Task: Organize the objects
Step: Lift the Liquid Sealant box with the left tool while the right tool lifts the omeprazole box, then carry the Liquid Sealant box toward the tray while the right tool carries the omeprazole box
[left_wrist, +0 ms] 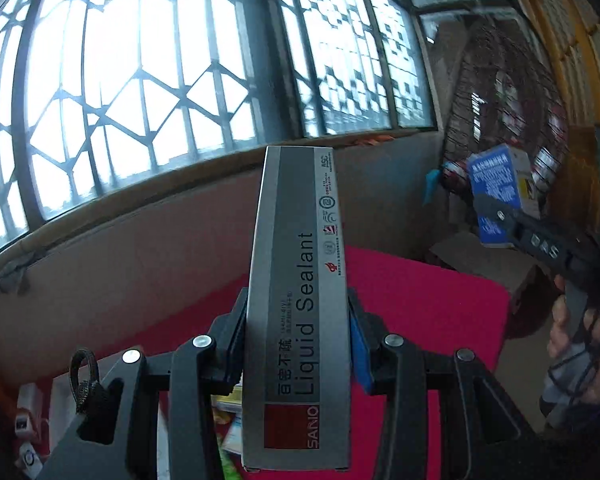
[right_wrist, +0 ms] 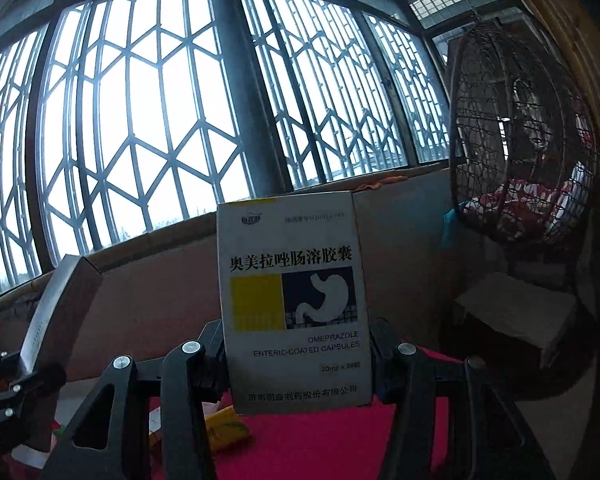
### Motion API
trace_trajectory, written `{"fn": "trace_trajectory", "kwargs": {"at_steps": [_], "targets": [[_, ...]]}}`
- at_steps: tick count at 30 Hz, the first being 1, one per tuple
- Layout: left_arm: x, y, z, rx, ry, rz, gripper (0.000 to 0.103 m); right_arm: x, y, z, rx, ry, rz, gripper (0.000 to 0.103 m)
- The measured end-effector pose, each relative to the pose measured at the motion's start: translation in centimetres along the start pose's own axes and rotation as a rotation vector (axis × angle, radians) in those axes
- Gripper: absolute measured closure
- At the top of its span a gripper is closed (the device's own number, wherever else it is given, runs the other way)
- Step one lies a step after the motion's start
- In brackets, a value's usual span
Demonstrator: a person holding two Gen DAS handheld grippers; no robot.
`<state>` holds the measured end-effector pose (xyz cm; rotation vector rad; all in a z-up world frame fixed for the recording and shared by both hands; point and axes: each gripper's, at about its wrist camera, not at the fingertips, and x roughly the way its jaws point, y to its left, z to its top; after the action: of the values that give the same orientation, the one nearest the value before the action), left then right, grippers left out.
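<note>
My left gripper point(left_wrist: 298, 314) is shut on a long grey box marked "Liquid Sealant" point(left_wrist: 296, 264), which stands upright and points away over the red tablecloth point(left_wrist: 420, 308). My right gripper point(right_wrist: 296, 336) is shut on a white omeprazole capsule box point(right_wrist: 294, 296) with a yellow square and a stomach picture, also upright. In the left wrist view, the right gripper point(left_wrist: 500, 214) shows at the right with the blue back of its box point(left_wrist: 496, 180) and a hand point(left_wrist: 572, 344) on its handle. In the right wrist view, the left gripper point(right_wrist: 32, 372) and grey box point(right_wrist: 60, 304) show at the left.
A barred window fills the wall ahead, with cardboard sheets point(right_wrist: 160, 292) leaning under it. A wicker hanging chair point(right_wrist: 520, 140) with red cushions stands at the right, beside a white block point(right_wrist: 516, 312). A yellow packet point(right_wrist: 224, 428) and small white items point(left_wrist: 28, 420) lie on the cloth below the grippers.
</note>
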<state>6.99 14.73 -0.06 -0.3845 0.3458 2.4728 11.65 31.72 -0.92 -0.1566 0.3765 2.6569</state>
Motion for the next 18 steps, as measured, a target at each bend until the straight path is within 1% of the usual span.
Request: {"fn": "trace_trajectory", "kwargs": {"at_steps": [2, 4, 6, 8, 10, 12, 14, 15, 16, 17, 18], "targets": [[-1.6, 2.8, 1.0, -0.061, -0.052, 0.051, 0.061, -0.2, 1.9, 1.3, -0.024, -0.022, 0.053, 0.047], [-3.1, 4.7, 0.9, -0.102, -0.097, 0.108, 0.061, -0.5, 4.4, 1.7, -0.077, -0.05, 0.103, 0.047], [-3.6, 7.1, -0.7, -0.173, -0.085, 0.136, 0.061, -0.1, 7.1, 0.3, -0.109, -0.014, 0.166, 0.047], [-3.4, 9.4, -3.0, -0.245, -0.043, 0.155, 0.061, 0.8, 10.3, -1.9, -0.166, 0.05, 0.225, 0.047], [-3.7, 11.5, -4.3, -0.292, -0.025, 0.18, 0.061, 1.2, 13.2, -3.4, -0.215, 0.089, 0.28, 0.047], [-5.3, 14.0, -4.6, -0.336, -0.046, 0.225, 0.061, 0.9, 16.3, -3.0, -0.26, 0.072, 0.336, 0.047], [-7.8, 16.3, -4.6, -0.354, -0.098, 0.279, 0.061, 0.3, 19.0, -2.0, -0.273, 0.033, 0.395, 0.047], [-8.7, 17.0, -4.9, -0.358, -0.112, 0.303, 0.061, 0.0, 20.6, -1.9, -0.286, 0.018, 0.427, 0.047], [-9.1, 17.8, -5.1, -0.367, -0.119, 0.322, 0.061, -0.3, 21.4, -2.5, -0.299, 0.013, 0.448, 0.047], [-9.8, 18.9, -5.8, -0.394, -0.113, 0.343, 0.061, -0.4, 23.1, -3.5, -0.32, 0.027, 0.479, 0.047], [-10.0, 19.8, -6.6, -0.419, -0.102, 0.355, 0.061, -0.4, 24.4, -4.8, -0.34, 0.059, 0.51, 0.047]]}}
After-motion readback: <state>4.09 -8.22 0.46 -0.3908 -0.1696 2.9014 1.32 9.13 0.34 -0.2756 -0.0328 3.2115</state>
